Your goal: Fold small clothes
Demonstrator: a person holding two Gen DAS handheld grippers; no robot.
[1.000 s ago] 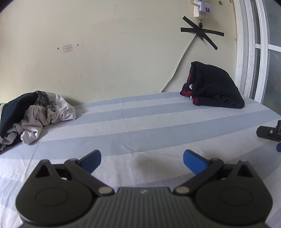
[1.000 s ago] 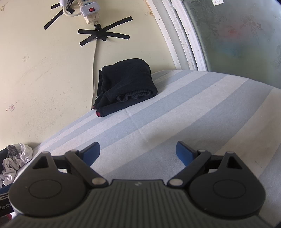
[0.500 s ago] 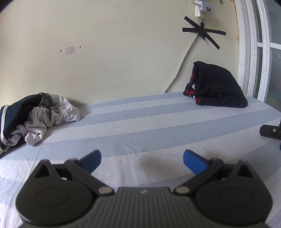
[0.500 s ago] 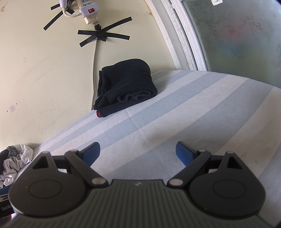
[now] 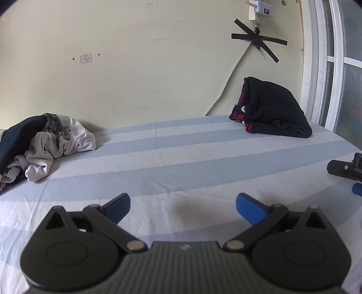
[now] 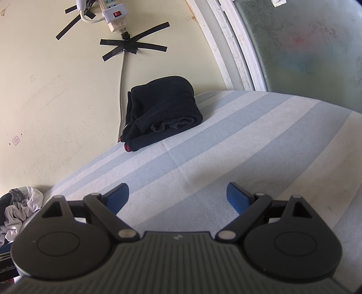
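Clearly between garments: unfolded pile of small clothes (image 5: 45, 144) heaped at the far left of the striped sheet (image 5: 181, 162), against the wall (image 5: 135, 67), white and grey pieces tangled over something dark. Same pile glimpsed at the left edge of the right wrist view (image 6: 20, 205). Folded dark bundle (image 5: 269, 110) parked at the far right corner, beside the window frame (image 5: 316, 67), red trim showing at its near edge; apparently done and set aside. Left gripper (image 5: 182, 207) spread wide, nothing between the blue pads (image 5: 117, 207), low over bare sheet, well apart from both piles. Right gripper (image 6: 177, 197) likewise splayed and empty, pointed toward the dark bundle (image 6: 163, 108); its tip just visible at the right edge of the left wrist view. Likely step in hand: fetching the next item. Next move calls for swinging left toward the heap, pinching one loose edge of a single garment rather than the tangle, then dragging it onto the bare middle of the sheet for spreading flat. Power strip (image 6: 115, 18) and taped cord (image 6: 133, 47) on the wall, out of the way.
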